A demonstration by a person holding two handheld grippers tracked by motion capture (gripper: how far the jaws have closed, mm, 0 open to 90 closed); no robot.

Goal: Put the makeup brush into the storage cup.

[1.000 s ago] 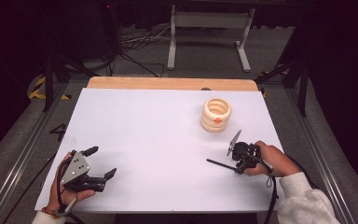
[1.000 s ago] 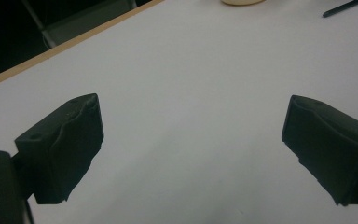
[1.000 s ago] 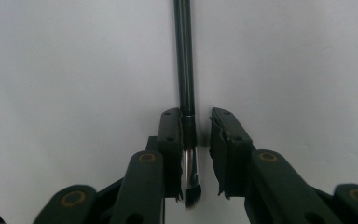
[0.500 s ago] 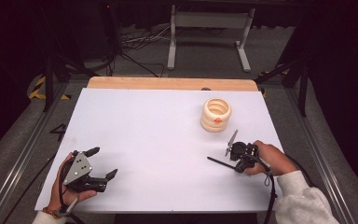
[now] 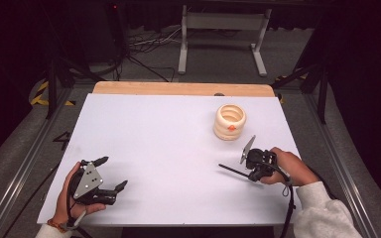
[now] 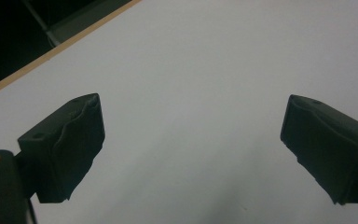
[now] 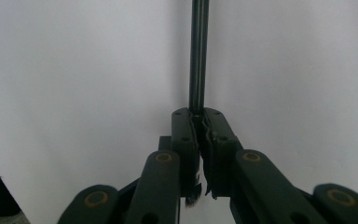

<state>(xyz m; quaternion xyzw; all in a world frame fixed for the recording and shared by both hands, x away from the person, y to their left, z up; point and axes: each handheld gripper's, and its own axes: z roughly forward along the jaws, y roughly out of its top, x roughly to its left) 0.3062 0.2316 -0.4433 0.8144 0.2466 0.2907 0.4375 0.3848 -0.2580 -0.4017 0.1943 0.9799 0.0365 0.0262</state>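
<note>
**Thin dark rod pinched in the right tongs, left tongs spread above the bare white tabletop**

At the near left corner of the white tabletop (image 5: 178,148), the person's left hand (image 5: 72,193) holds the left tongs (image 5: 111,173), which carry a grey three-cornered plate on top. Their two black jaws stand wide apart with nothing between them; in the left gripper view the left tongs (image 6: 191,149) show only bare white surface in the gap, with the tabletop's wooden edge crossing the upper left corner.

Across the middle, the tabletop lies bare. Towards the far right sits a cream ribbed holder (image 5: 229,122), round and hollow at the top, with a small orange mark on its near side. It stands upright, well apart from the left tongs and near the right ones, beyond them.

At the near right, the person's right hand (image 5: 285,168), in a pale sleeve, holds the right tongs (image 5: 250,174). A thin dark rod (image 5: 233,171) sticks out from them towards the left, lying low over the tabletop; whether its far tip touches the surface cannot be told. In the right gripper view the right tongs (image 7: 199,121) are pressed together on the rod (image 7: 198,56), which runs straight up and away from the pinched jaws. They have just been closing on it
</note>
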